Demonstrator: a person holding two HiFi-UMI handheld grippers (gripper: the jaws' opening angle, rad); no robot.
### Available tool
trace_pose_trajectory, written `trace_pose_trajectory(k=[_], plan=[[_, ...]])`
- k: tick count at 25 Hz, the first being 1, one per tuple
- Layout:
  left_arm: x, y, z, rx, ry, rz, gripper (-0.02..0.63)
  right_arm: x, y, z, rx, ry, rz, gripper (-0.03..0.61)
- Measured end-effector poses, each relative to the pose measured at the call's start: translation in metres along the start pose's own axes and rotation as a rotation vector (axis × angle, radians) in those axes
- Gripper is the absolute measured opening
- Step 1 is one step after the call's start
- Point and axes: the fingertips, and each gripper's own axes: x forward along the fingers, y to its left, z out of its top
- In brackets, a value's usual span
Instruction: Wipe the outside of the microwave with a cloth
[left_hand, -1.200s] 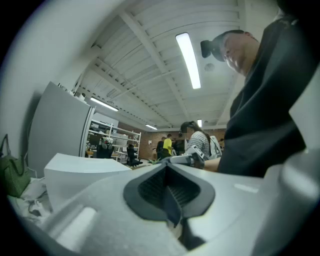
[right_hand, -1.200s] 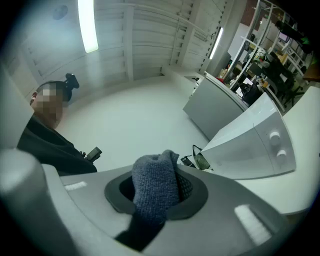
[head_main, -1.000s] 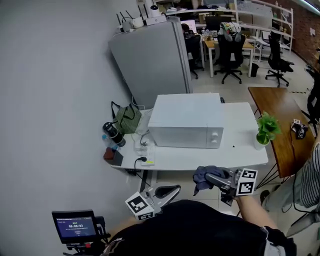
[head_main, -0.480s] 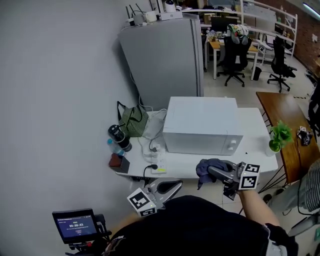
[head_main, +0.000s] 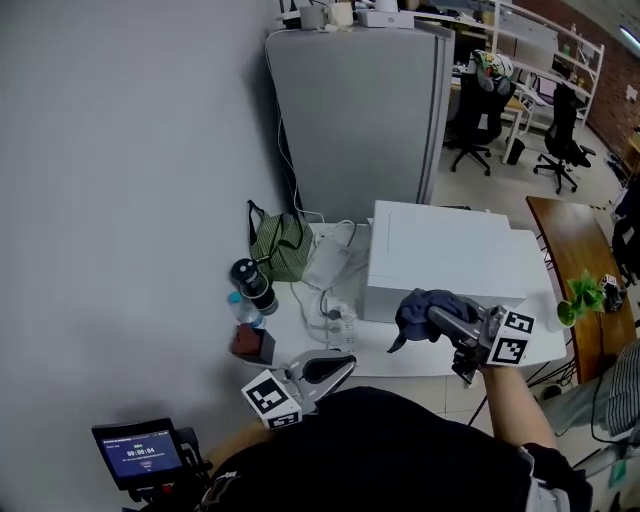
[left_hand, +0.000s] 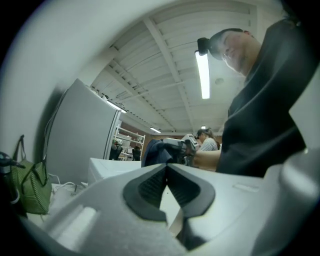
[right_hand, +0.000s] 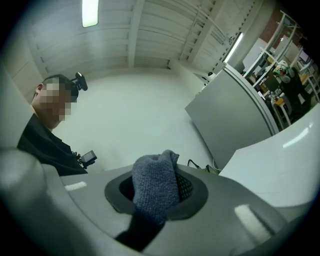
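Cloth (head_main: 412, 306) is hanging clamped in the right gripper (head_main: 432, 318), microwave (head_main: 450, 250) lying just ahead of it. Left gripper (head_main: 338, 367) is idling farther off, jaws together, empty

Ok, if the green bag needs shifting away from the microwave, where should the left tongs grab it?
Take the green bag by the dark handle loop standing above it, coming from above with the left tongs, which are shut. The body is soft and slumped; the loop stands free.
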Motion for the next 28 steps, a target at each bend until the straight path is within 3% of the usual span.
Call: trace_pose_trajectory(k=[3, 8, 14, 17, 20, 24, 28], plan=[[0.006, 0.017, -0.008, -0.024, 0.029, 0.071, 0.003, 0.015, -0.022, 0.019, -0.040, 0.073, 0.041, 0.080], [0.028, 0.048, -0.025, -0.062, -0.015, 0.206, 0.003, 0.059, -0.073, 0.057, -0.174, 0.162, 0.142, 0.080], [0.033, 0.078, -0.026, -0.122, -0.049, 0.372, 0.003, 0.155, -0.131, 0.087, -0.485, 0.428, 0.209, 0.080], [0.005, 0.095, -0.023, -0.121, -0.081, 0.454, 0.003, 0.200, -0.167, 0.065, -0.706, 0.670, 0.195, 0.080], [-0.007, 0.098, -0.024, -0.101, -0.078, 0.457, 0.003, 0.221, -0.214, 0.019, -0.924, 1.014, 0.178, 0.080], [-0.010, 0.097, -0.017, -0.079, -0.077, 0.473, 0.003, 0.217, -0.288, -0.046, -0.997, 1.450, 0.182, 0.080], [-0.029, 0.116, -0.027, -0.104, -0.098, 0.498, 0.003, 0.214, -0.340, -0.101, -0.970, 1.833, 0.163, 0.080]])
